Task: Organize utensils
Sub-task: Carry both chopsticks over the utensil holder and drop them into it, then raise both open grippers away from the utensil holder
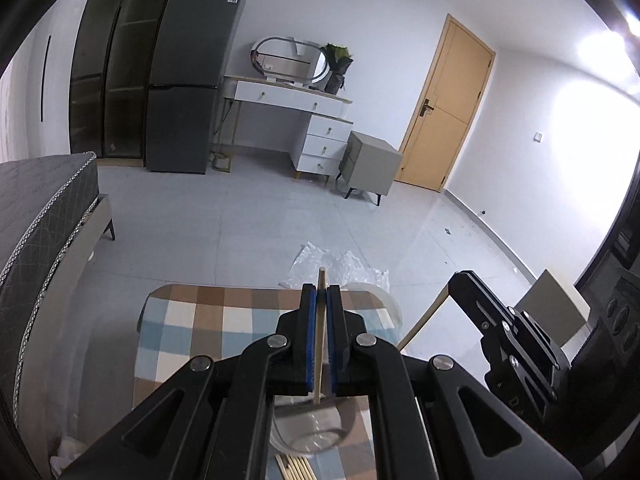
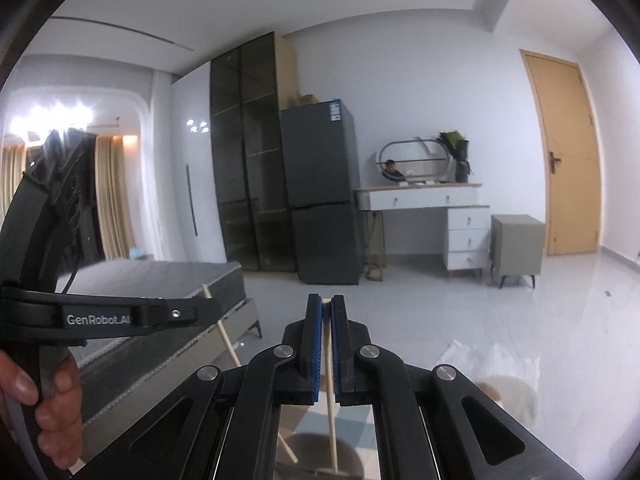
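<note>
Left gripper [image 1: 321, 294]: jaws clamped on one wooden chopstick [image 1: 319, 340], held above the checked table [image 1: 208, 320] and a glass jar [image 1: 316, 432]. Right gripper [image 2: 327, 306]: jaws clamped on a second chopstick [image 2: 330, 408]. Loose chopsticks [image 1: 296, 468] lie on the table beside the jar.

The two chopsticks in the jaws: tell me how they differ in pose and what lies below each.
The left chopstick stands nearly upright in the left gripper, while the right chopstick slants steeply in the right gripper. The left chopstick's lower end hangs over a glass on the checked cloth; the right chopstick's hangs past the cloth's edge. Both are pale wood, each clamped by shut jaws.
</note>
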A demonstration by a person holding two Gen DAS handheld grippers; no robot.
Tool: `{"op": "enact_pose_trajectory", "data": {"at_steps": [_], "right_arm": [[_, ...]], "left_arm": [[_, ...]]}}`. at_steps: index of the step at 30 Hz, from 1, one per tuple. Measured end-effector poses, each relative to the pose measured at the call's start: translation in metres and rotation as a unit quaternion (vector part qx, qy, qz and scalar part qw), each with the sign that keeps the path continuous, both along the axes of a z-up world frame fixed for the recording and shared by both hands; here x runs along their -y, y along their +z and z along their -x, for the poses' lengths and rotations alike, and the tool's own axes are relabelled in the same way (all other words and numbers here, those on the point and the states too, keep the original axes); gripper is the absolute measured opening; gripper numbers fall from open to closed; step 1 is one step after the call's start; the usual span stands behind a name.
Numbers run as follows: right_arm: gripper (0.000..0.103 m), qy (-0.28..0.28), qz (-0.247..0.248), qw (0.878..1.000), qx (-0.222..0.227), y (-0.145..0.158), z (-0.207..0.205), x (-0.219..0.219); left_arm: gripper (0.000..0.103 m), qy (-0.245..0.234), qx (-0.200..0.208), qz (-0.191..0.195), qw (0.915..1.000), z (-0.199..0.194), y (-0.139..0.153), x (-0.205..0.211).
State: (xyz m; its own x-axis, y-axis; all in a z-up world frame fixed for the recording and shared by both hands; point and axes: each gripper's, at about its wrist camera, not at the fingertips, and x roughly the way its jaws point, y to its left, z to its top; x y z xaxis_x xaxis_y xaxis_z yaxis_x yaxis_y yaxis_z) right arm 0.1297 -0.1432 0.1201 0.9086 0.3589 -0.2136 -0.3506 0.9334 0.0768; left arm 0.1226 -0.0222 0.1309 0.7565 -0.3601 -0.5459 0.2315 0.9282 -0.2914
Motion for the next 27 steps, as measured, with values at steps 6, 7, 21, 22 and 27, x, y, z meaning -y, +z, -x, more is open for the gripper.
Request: {"op": "enact_pose_trajectory", "data": {"at_steps": [6, 7, 21, 22, 27], "right_arm": [[0.004, 0.021, 0.023, 0.999, -0.009, -0.026, -0.027, -0.009], [0.004, 0.025, 0.031, 0.999, -0.01, -0.031, -0.03, -0.011], [0.036, 0.046, 0.057, 0.994, -0.076, -0.077, -0.02, -0.003], [0.041, 0.04, 0.059, 0.994, -0.077, -0.076, -0.014, 0.0], [0.051, 0.023, 0.049, 0.995, -0.083, -0.07, 0.005, 0.013]], "left_arm": [[0.001, -0.003, -0.017, 0.007, 0.9998, -0.025, -0.026, -0.004], [0.001, -0.005, -0.019, 0.006, 0.9998, -0.027, -0.031, -0.003], [0.026, 0.006, -0.093, 0.006, 0.9956, -0.036, -0.061, -0.009], [0.04, 0.014, -0.087, 0.003, 0.9961, -0.032, -0.058, -0.011], [0.063, 0.053, -0.063, 0.001, 0.9966, -0.011, -0.043, -0.023]]}}
